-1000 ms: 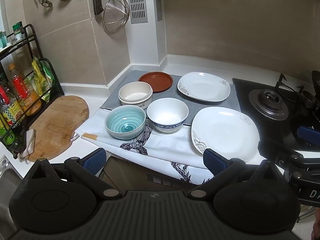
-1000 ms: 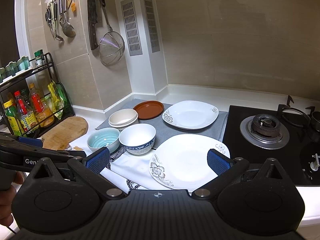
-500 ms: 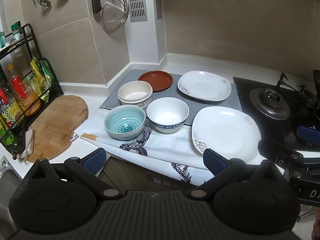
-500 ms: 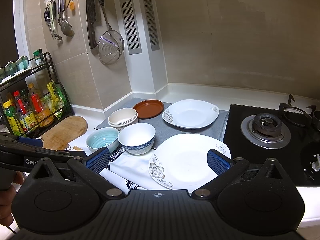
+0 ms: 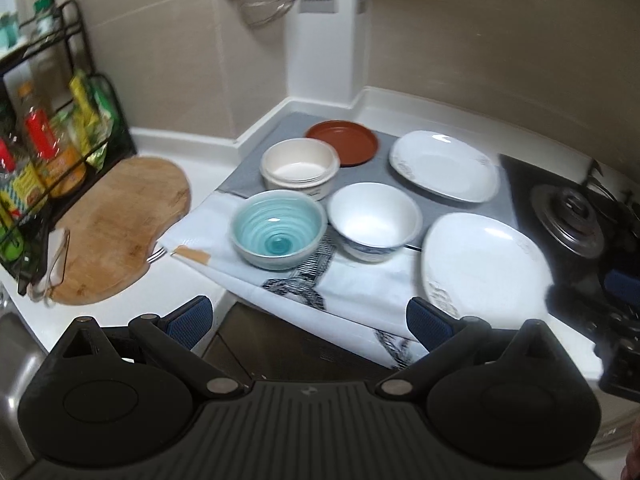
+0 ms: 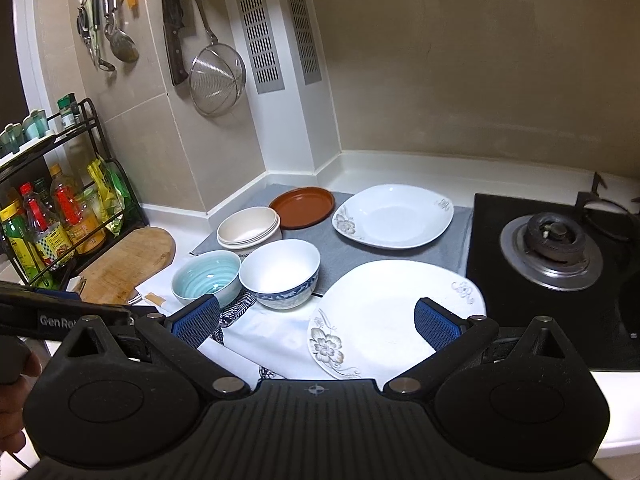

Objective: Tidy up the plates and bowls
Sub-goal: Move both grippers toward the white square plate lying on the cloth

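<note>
On the counter stand a teal ribbed bowl [image 5: 279, 232] [image 6: 206, 280], a white bowl with a blue rim pattern [image 5: 374, 220] [image 6: 280, 272], stacked cream bowls [image 5: 300, 166] [image 6: 248, 226] and a brown plate [image 5: 342, 142] [image 6: 302, 206]. Two white flowered plates lie to the right, one near [image 5: 484, 264] [image 6: 394, 314] and one far [image 5: 444, 166] [image 6: 394, 216]. My left gripper [image 5: 310, 318] hangs open short of the counter edge, in front of the bowls. Over the near plate's front edge my right gripper [image 6: 316, 322] is open and empty.
A wooden cutting board [image 5: 116, 226] [image 6: 128, 262] and a black rack of bottles [image 5: 44, 152] [image 6: 52, 216] stand at the left. A gas stove [image 5: 568, 220] [image 6: 552, 252] lies at the right. Utensils and a strainer [image 6: 216, 76] hang on the wall. A sink edge [image 5: 12, 356] is lower left.
The left view has dipped and moved closer to the bowls, blurred by motion. The right gripper has crept slightly forward. Both stay open and no dish has moved.
</note>
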Available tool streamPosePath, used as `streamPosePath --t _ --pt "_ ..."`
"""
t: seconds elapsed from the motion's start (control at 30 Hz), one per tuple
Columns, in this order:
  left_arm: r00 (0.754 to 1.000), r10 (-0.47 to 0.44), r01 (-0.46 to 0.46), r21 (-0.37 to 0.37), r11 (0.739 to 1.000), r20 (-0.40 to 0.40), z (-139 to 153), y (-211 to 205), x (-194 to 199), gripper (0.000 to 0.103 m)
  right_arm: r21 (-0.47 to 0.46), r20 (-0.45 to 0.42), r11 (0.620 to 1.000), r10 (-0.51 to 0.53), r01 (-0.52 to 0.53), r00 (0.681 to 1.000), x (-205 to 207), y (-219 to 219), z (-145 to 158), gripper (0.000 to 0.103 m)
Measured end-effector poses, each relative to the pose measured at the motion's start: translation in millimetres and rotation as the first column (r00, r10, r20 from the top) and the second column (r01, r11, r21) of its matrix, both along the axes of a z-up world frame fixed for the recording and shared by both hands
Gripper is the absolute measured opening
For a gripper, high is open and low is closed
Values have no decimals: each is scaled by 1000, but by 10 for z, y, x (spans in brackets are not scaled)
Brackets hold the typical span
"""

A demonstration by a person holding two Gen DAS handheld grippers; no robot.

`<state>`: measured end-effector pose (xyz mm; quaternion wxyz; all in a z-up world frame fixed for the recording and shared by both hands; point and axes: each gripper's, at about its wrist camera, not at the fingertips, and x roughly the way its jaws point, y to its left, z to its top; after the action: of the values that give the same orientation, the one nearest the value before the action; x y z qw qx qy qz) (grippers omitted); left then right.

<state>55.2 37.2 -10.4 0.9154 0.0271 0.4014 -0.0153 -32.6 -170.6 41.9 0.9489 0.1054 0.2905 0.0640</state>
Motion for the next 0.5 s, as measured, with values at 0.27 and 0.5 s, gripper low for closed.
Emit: streamPosePath --t 0.27,0.5 --pt "993 -92 89 -34 995 -72 -205 144 557 103 -25 -82 998 -65 64 994 447 60 -212 103" --pt "925 -358 343 -128 931 -129 -532 -140 1068 103 -35 -154 970 -243 241 958 683 -183 -432 103"
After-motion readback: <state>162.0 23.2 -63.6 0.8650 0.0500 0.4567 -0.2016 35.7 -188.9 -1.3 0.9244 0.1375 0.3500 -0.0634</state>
